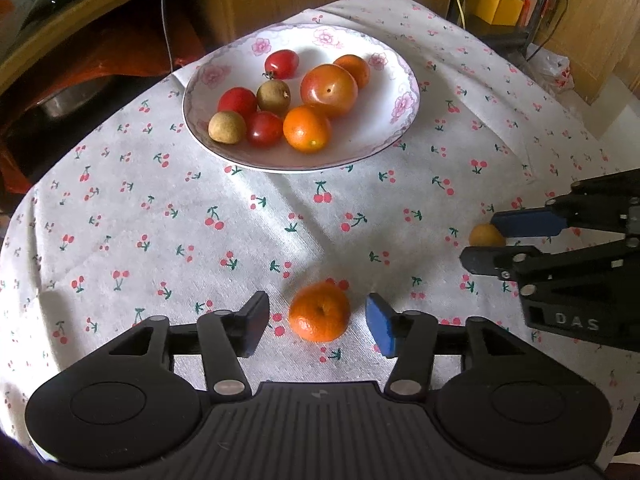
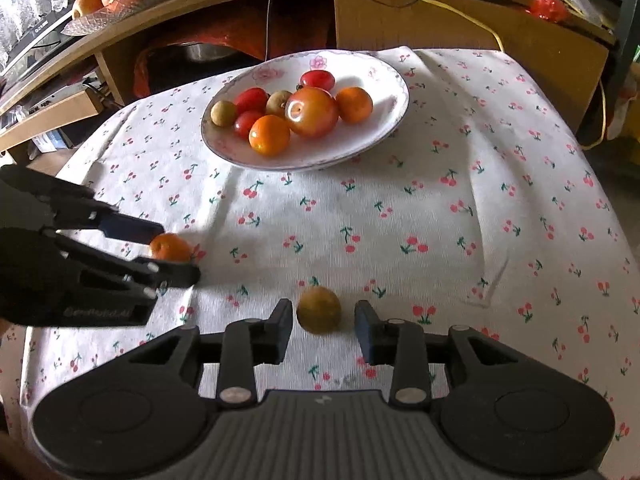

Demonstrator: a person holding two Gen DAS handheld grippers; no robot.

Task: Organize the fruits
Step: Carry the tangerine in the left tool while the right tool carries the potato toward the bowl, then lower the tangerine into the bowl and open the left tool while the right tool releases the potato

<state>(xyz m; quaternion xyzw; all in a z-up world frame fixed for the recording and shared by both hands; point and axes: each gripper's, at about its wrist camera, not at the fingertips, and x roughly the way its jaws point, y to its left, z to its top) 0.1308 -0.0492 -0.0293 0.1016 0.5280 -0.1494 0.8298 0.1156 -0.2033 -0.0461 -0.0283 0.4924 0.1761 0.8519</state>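
Nearest the lens: left tool [image 1: 318,322], released, fingers spread wide to either side of a small orange [image 1: 319,311] sitting on the tabletop [image 1: 160,220]. Clear gaps both sides, no contact yet. Same arrangement at the right tool [image 2: 323,326]: released, fingers straddling a brownish round fruit [image 2: 319,309], probably a longan, again without touching. Spread that wide, by the look of it, so each fruit fits between the pads before any squeeze.

Ahead of both tools, well apart from them: a floral plate [image 1: 396,80] already carrying the gathered fruit. Largest there a red-orange tomato-like fruit [image 1: 329,90], then two small oranges, three cherry tomatoes, two longans, all crowded toward the middle, likely rolled there by the dish's slope. Plausibly the destination for the two loose fruits as well.

Orientation of the held-between orange: slightly flattened, stem dimple facing up and a little toward the camera, so short axis near vertical, widest girth level with the pads. A sideways pinch across that girth seems the natural grip. Brown fruit close to spherical; no long axis or stem end discernible.
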